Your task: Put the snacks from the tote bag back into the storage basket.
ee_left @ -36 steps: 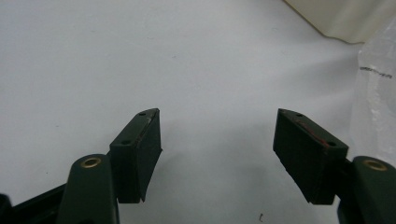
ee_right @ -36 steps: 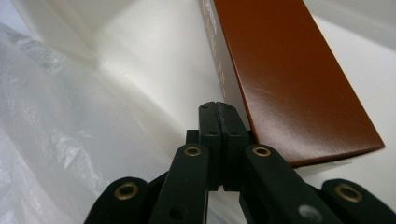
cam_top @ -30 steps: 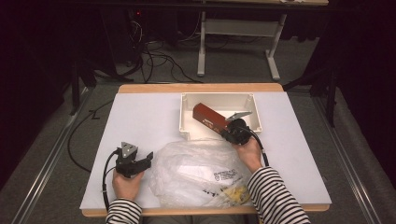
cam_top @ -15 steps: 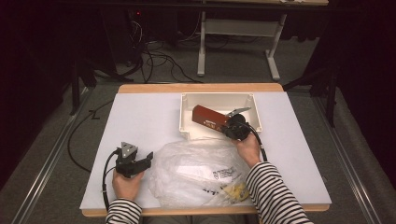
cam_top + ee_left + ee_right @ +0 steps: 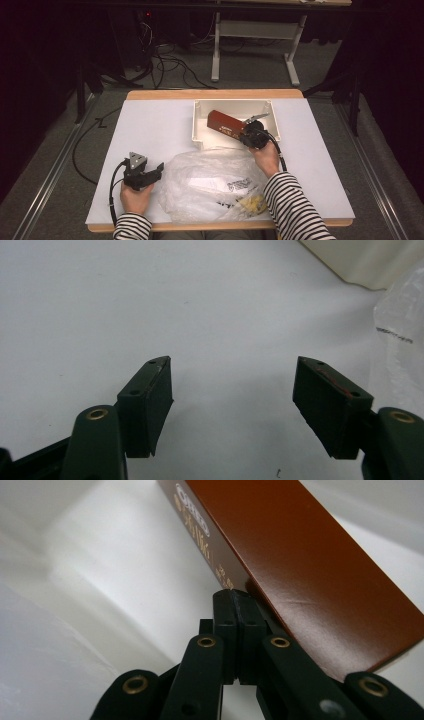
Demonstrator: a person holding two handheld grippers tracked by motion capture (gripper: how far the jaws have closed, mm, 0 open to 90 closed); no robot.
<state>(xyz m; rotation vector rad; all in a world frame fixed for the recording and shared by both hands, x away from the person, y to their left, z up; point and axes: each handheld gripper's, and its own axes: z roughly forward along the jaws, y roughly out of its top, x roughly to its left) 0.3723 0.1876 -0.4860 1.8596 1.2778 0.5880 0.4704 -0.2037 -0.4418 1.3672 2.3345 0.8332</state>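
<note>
- Pinching the near end of the brown box (image 5: 226,125), the right gripper (image 5: 239,611) has its jaws pressed together on a thin edge; the box lies tilted inside the white tray (image 5: 200,131)
- Left gripper (image 5: 232,385) rests released, left of the plastic bag (image 5: 210,182) near the tray
- Such a slim hold could let the box slip and tip against the tray wall
</note>
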